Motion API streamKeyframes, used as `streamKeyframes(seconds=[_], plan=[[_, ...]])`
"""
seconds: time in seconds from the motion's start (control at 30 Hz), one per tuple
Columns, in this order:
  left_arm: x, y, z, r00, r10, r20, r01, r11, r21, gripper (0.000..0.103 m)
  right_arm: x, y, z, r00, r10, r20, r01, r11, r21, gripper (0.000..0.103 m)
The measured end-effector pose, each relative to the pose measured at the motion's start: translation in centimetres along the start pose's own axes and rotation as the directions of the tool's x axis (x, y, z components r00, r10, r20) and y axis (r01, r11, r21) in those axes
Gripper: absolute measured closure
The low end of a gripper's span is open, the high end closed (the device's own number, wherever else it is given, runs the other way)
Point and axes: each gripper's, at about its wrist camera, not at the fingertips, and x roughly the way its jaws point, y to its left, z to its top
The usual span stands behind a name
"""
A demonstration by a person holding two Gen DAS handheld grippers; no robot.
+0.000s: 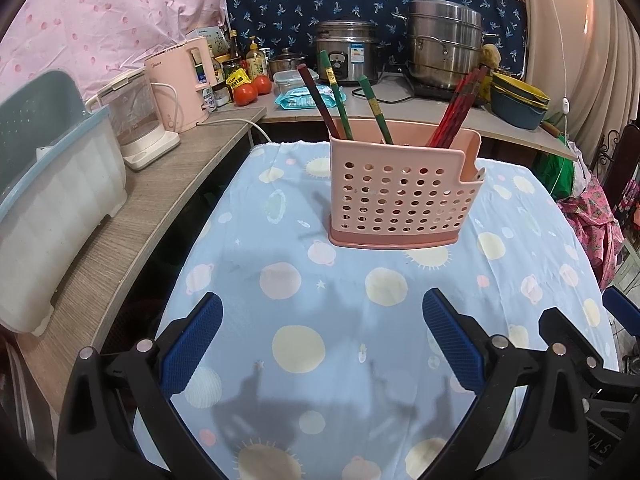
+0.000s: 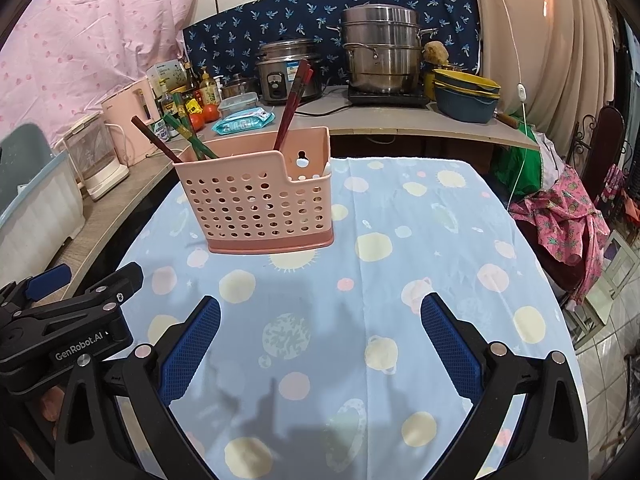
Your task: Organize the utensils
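left gripper (image 1: 322, 344): black plastic frame, blue cross-hatched finger pads (image 1: 192, 350), silver round screws | right gripper (image 2: 320, 346): same build | white "GenRobot.AI" lettering on left body

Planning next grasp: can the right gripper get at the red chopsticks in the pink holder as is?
Probably yes. The right gripper is open with bare tablecloth ahead; red chopsticks stick out above the pink holder.

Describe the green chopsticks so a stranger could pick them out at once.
Start at the table under the blue planet-print cloth, where a pink perforated utensil holder stands. The green chopsticks lean out of its left part, beside one dark brown chopstick. They alone are green with yellow bands; the bundle at the right is red chopsticks.
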Motion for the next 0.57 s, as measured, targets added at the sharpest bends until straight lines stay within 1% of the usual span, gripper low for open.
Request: streamKeyframes(seconds=[0.2,0.37,0.57], plan=[[0.03,-0.08,-0.07,1.0,-0.001,0.003,0.001,1.0,0.008,0.007,-0.02,-0.07,0.05,1.0,0.0,0.0,0.0,1.0,0.001,0.007],[-0.08,-0.26,-0.27,1.0,-0.018,0.012,0.018,1.0,0.014,0.007,0.02,-0.12,0.09,1.0,-0.003,-0.002,0.003,1.0,0.001,0.007],[0.11,-0.26,-0.27,1.0,-0.025,0.001,0.025,1.0,0.003,0.007,0.11,-0.38,0.14,1.0,-0.008,-0.004,0.008,1.0,0.003,0.007]])
